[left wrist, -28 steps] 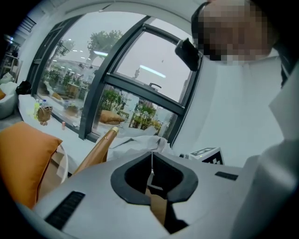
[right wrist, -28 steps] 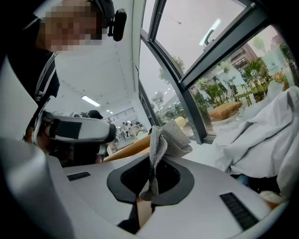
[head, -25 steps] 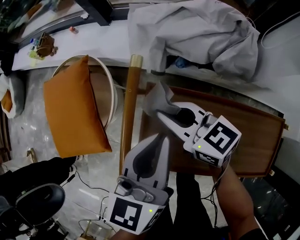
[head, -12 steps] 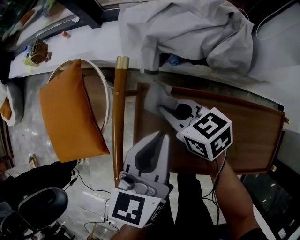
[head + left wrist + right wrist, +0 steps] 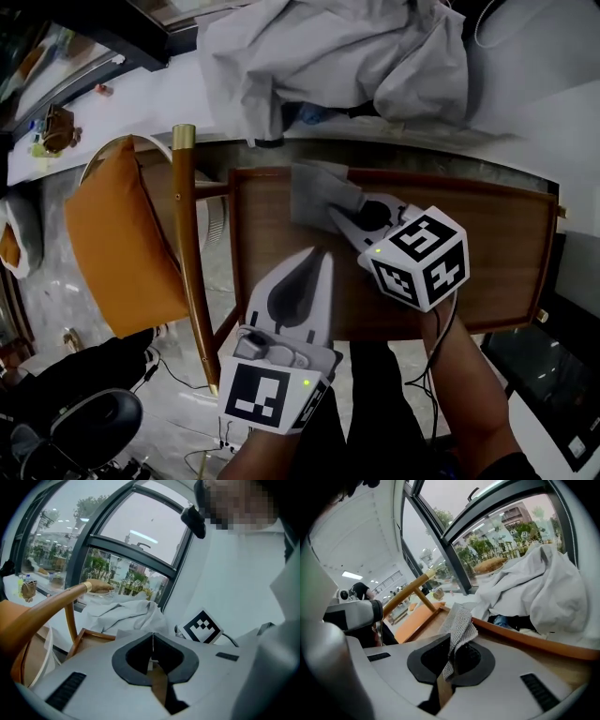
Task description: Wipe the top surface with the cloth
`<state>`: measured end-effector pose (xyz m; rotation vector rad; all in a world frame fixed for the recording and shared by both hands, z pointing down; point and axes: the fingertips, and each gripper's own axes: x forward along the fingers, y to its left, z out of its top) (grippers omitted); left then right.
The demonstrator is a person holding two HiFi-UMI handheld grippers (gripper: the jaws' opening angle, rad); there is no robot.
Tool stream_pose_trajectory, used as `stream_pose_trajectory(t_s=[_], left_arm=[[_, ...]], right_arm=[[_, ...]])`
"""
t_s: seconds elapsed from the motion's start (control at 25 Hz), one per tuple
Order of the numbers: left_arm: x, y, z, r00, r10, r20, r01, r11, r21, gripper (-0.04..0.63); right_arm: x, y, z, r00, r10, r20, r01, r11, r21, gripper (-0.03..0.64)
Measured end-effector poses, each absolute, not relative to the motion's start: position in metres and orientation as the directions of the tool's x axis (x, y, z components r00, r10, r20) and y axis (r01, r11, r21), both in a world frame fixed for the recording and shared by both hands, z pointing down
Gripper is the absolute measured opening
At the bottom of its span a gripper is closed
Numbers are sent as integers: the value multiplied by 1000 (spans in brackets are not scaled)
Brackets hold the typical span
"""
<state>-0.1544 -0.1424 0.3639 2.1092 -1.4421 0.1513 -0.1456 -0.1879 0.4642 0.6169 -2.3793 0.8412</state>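
A grey knitted cloth [image 5: 319, 195] lies on the far left part of the brown wooden top [image 5: 487, 253]. My right gripper [image 5: 334, 214] is shut on the cloth [image 5: 459, 623], whose edge is pinched between its jaws. My left gripper [image 5: 323, 251] is shut with nothing between its jaws, held over the near left part of the top. In the left gripper view the jaws [image 5: 153, 637] meet in a thin line, with the wooden top's corner [image 5: 89, 641] below left.
A pale grey garment [image 5: 328, 56] is heaped on the white ledge [image 5: 525, 122] beyond the top. A wooden chair rail [image 5: 192, 262] and an orange cushion [image 5: 112, 239] stand at the left. A raised lip [image 5: 525, 639] borders the top.
The head view has shifted, so the wooden top now shows further left and more squarely. My right gripper has drawn the cloth along the far left of the top. The left gripper stays shut.
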Motion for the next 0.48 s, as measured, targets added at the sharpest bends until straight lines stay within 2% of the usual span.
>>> stream_pose_trajectory(t_s=[0.32,0.48], left_arm=[[-98,-152,362,491,-790,368,-851,-343,397,12],[-64,-151,370,535,-749,391,-828,-372,420,12]], right_arm=[[-74,-195,467,-701,-319,638,-660,630,-410,29],[-34,-199,467,-682,-358,638,-696,586,-415,29]])
